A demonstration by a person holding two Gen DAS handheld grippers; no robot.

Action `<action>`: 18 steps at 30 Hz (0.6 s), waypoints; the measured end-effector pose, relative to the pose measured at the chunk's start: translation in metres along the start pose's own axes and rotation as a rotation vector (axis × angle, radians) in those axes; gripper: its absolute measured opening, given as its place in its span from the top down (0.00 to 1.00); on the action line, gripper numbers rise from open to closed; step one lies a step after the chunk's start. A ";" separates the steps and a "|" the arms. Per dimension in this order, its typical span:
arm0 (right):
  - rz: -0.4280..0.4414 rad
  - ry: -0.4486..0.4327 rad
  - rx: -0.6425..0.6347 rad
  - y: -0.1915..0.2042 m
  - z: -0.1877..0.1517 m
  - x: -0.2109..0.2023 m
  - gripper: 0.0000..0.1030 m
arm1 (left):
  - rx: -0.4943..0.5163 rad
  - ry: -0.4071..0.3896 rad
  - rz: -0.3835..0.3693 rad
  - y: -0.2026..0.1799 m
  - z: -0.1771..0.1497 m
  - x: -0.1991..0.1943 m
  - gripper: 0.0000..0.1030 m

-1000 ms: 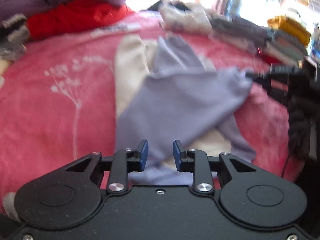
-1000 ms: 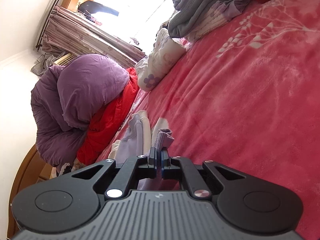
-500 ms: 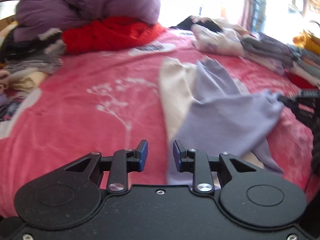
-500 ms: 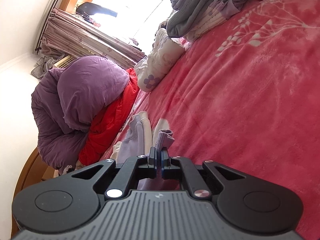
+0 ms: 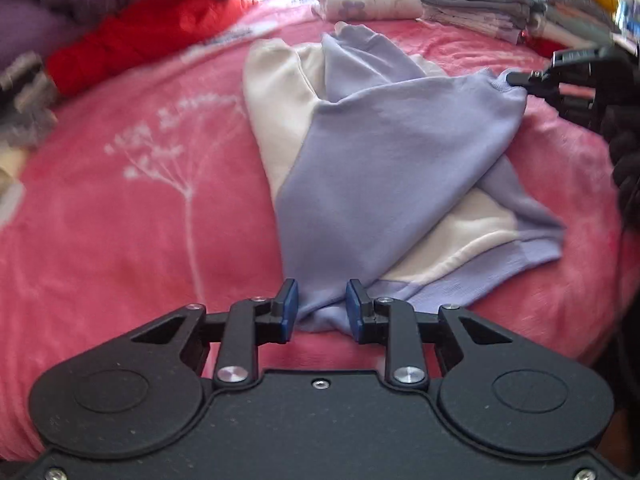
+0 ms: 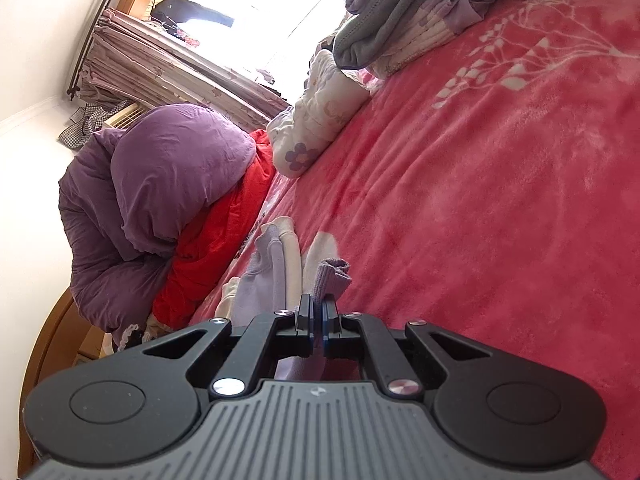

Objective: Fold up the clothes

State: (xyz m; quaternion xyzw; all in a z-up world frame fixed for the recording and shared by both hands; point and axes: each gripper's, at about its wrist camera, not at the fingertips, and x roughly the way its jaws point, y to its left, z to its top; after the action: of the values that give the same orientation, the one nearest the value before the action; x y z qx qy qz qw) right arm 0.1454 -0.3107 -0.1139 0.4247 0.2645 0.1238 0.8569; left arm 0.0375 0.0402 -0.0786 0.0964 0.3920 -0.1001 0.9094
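A lilac and cream sweatshirt point(image 5: 384, 168) lies partly folded on the pink bedspread point(image 5: 140, 216). My left gripper point(image 5: 319, 305) is open, its blue-padded fingers on either side of the sweatshirt's near corner. My right gripper point(image 6: 317, 312) is shut on the lilac sleeve cuff point(image 6: 330, 280); in the left wrist view it point(image 5: 516, 79) shows at the right, holding the cuff point(image 5: 498, 84) pulled across the body. The rest of the sweatshirt point(image 6: 264, 276) shows beyond the fingers in the right wrist view.
Stacks of folded clothes point(image 5: 472, 4) line the far edge of the bed. A purple duvet point(image 6: 160, 184) and a red blanket point(image 5: 140, 36) are piled at the far left. More folded clothes point(image 6: 400, 28) lie by the window.
My left gripper has swung back right and lower, so the sweatshirt's near corner now sits between its open fingers. My right gripper has kept its hold on the cuff and barely moved.
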 end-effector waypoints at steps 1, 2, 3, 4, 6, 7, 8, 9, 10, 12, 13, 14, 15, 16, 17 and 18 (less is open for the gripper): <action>-0.005 0.001 -0.004 0.000 -0.001 0.001 0.94 | -0.004 -0.037 -0.015 0.002 0.002 -0.004 0.75; -0.007 0.000 -0.006 0.001 -0.001 0.000 0.94 | -0.006 -0.096 -0.040 0.003 0.006 -0.010 0.75; -0.008 -0.001 -0.009 0.001 -0.001 0.000 0.94 | 0.005 -0.138 -0.064 0.002 0.009 -0.014 0.75; -0.005 -0.003 -0.011 0.002 0.000 -0.001 0.94 | 0.034 -0.165 -0.084 -0.001 0.011 -0.016 0.74; 0.012 -0.009 -0.028 0.008 0.003 -0.004 0.94 | 0.119 -0.195 -0.109 -0.012 0.010 -0.014 0.59; 0.015 -0.010 -0.046 0.012 0.004 -0.006 0.94 | 0.162 -0.209 -0.105 -0.019 0.007 -0.012 0.51; 0.014 -0.009 -0.062 0.016 0.005 -0.008 0.94 | 0.196 -0.209 -0.100 -0.024 0.003 -0.009 0.51; 0.017 -0.007 -0.070 0.021 0.006 -0.009 0.94 | 0.223 -0.206 -0.101 -0.027 0.001 -0.006 0.51; 0.016 -0.006 -0.078 0.026 0.007 -0.010 0.94 | 0.249 -0.202 -0.103 -0.029 -0.002 -0.003 0.51; 0.006 -0.008 -0.092 0.037 0.009 -0.010 0.94 | 0.273 -0.210 -0.092 -0.031 -0.003 -0.002 0.52; 0.004 -0.012 -0.100 0.044 0.009 -0.011 0.94 | 0.267 -0.216 -0.097 -0.030 -0.003 -0.001 0.52; 0.002 -0.017 -0.116 0.053 0.010 -0.011 0.94 | 0.259 -0.222 -0.103 -0.029 -0.003 -0.001 0.52; -0.003 -0.020 -0.136 0.061 0.012 -0.011 0.94 | 0.248 -0.222 -0.104 -0.027 -0.003 -0.001 0.52; -0.005 -0.022 -0.148 0.070 0.014 -0.010 0.94 | 0.241 -0.225 -0.107 -0.025 -0.004 0.000 0.52; -0.005 -0.021 -0.154 0.078 0.017 -0.008 0.94 | 0.234 -0.228 -0.111 -0.023 -0.004 0.001 0.53; -0.007 -0.019 -0.156 0.085 0.020 -0.005 0.94 | 0.234 -0.229 -0.112 -0.022 -0.005 0.001 0.55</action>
State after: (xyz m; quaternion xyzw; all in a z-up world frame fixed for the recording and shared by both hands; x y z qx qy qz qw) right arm 0.1536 -0.2745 -0.0347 0.3570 0.2475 0.1369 0.8902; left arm 0.0294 0.0199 -0.0847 0.1676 0.2764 -0.2062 0.9236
